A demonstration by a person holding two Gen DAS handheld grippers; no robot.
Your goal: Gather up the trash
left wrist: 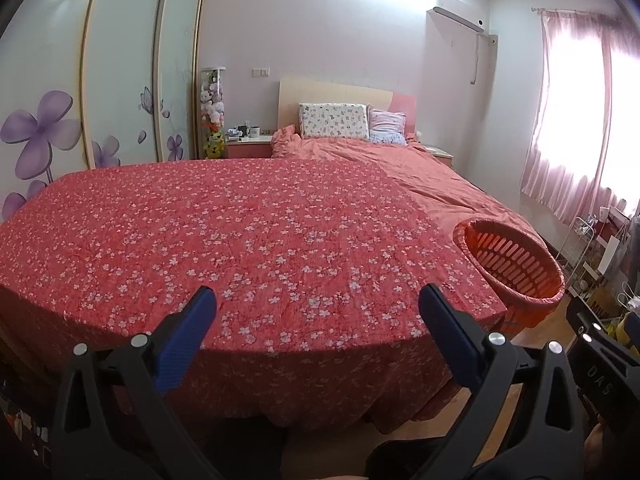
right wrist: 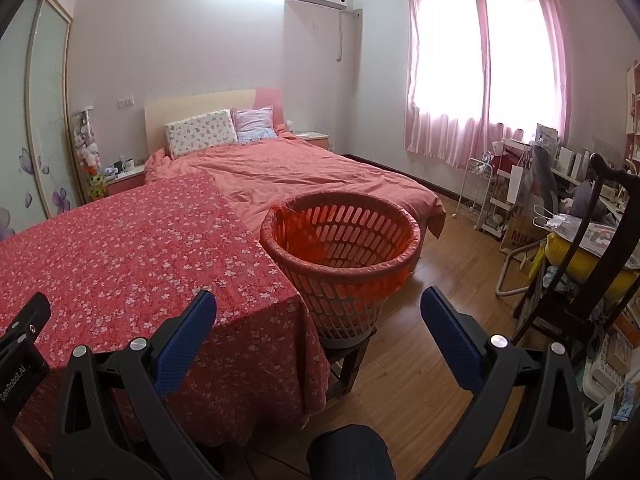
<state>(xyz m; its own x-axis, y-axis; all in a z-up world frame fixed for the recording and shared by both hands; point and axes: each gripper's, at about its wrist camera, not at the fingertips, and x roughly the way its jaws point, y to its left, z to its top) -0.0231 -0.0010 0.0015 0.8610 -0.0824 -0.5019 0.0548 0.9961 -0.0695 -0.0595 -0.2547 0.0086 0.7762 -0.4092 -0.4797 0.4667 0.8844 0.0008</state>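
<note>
L gripper (left wrist: pixel 318 300) hangs w/ jaws spread wide, nothing between the blue pads, aimed over the near edge of the flowered red cloth (left wrist: pixel 240 240); R gripper (right wrist: pixel 318 300) is likewise wide apart and empty, pointed more toward the laundry-style basket (right wrist: pixel 340 248). Both gaping makes sense as a ready stance: nothing is picked yet, so they're prob. held spread to take whatever comes first. The task's thing, trash, isn't visible anywhere in either view: cloth top looks bare, no wrappers or scraps on it, and the wood floor (right wrist: pixel 440 320) near the basket shows none I can make out. The basket is the likely drop spot: slotted pale plastic, lined w/ an orange bag folded over the rim, perched on a small dark stool just beside the cloth-covered surface's right corner, so its mouth sits about level w/ the top and within easy reach of the R side. Inside it looks empty, though the bottom is partly hidden. So the job reads as either at its very start or done; can't tell which. Beyond, the salmon duvet (right wrist: pixel 300 176) runs back to two pillows (right wrist: pixel 200 132) at the headboard, nightstand w/ mugs at the left, wardrobe doors w/ purple flowers, pink curtains (right wrist: pixel 480 72) over a bright window, and a cluttered desk, rack and dark chair (right wrist: pixel 592 240) at far right, where loose bags and papers are too jumbled to call trash.
</note>
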